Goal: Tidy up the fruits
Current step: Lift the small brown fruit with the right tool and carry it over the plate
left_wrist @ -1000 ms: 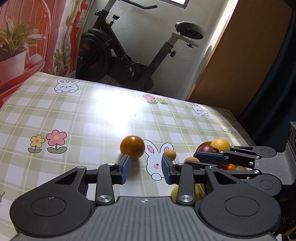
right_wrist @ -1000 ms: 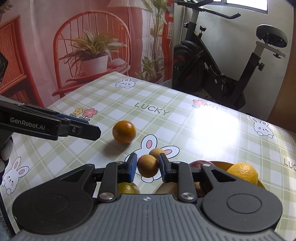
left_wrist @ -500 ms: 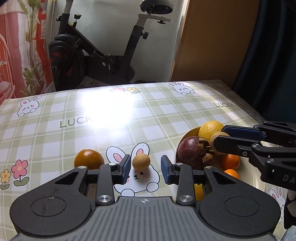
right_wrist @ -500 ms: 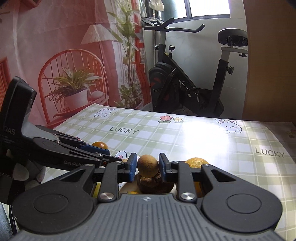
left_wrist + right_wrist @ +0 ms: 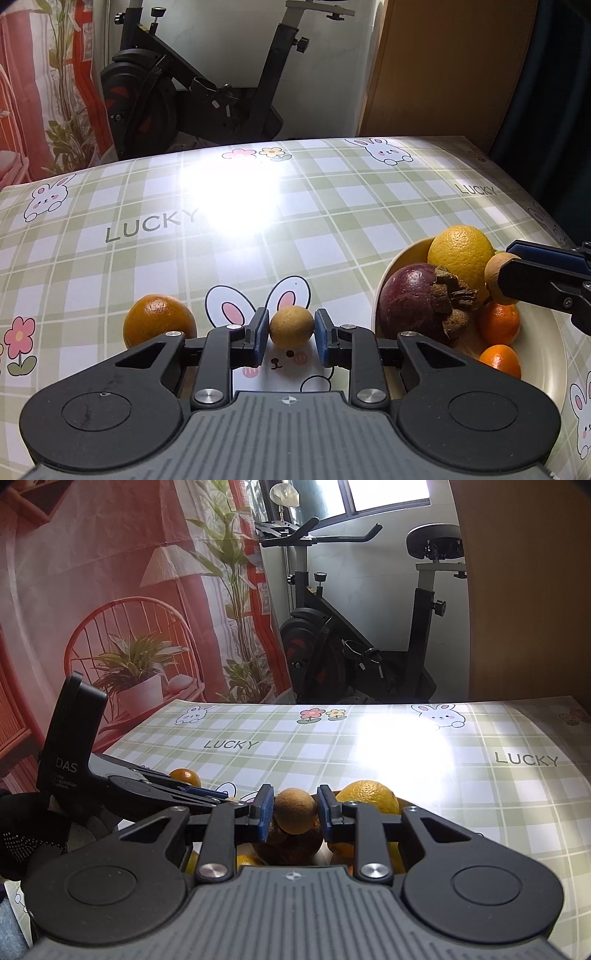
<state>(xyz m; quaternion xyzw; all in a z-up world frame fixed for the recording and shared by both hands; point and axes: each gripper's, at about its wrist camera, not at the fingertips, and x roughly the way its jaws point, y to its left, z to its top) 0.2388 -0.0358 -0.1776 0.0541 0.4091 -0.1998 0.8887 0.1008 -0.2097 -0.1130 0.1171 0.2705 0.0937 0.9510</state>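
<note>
A small brown round fruit (image 5: 291, 326) lies on the bunny print of the checked tablecloth. My left gripper (image 5: 291, 332) has closed around it, with its blue pads touching both sides. An orange (image 5: 159, 321) sits just left of that gripper. My right gripper (image 5: 295, 806) is shut on a second small brown fruit (image 5: 295, 810) and holds it above the cream bowl (image 5: 546, 354). The left wrist view shows this gripper (image 5: 506, 264) coming in from the right edge. The bowl holds a big yellow-orange citrus (image 5: 460, 254), a purple mangosteen (image 5: 417, 306) and two small mandarins (image 5: 498, 323).
An exercise bike (image 5: 354, 657) stands beyond the table's far edge, with a wooden panel (image 5: 443, 74) to its right and a red printed backdrop (image 5: 92, 590) to its left. A gloved hand (image 5: 22, 842) holds the left gripper (image 5: 207, 794). The bowl is near the table's right edge.
My left gripper turned right from the orange to the small brown fruit, then narrowed onto it. My right gripper carried its fruit from the table to above the bowl.
</note>
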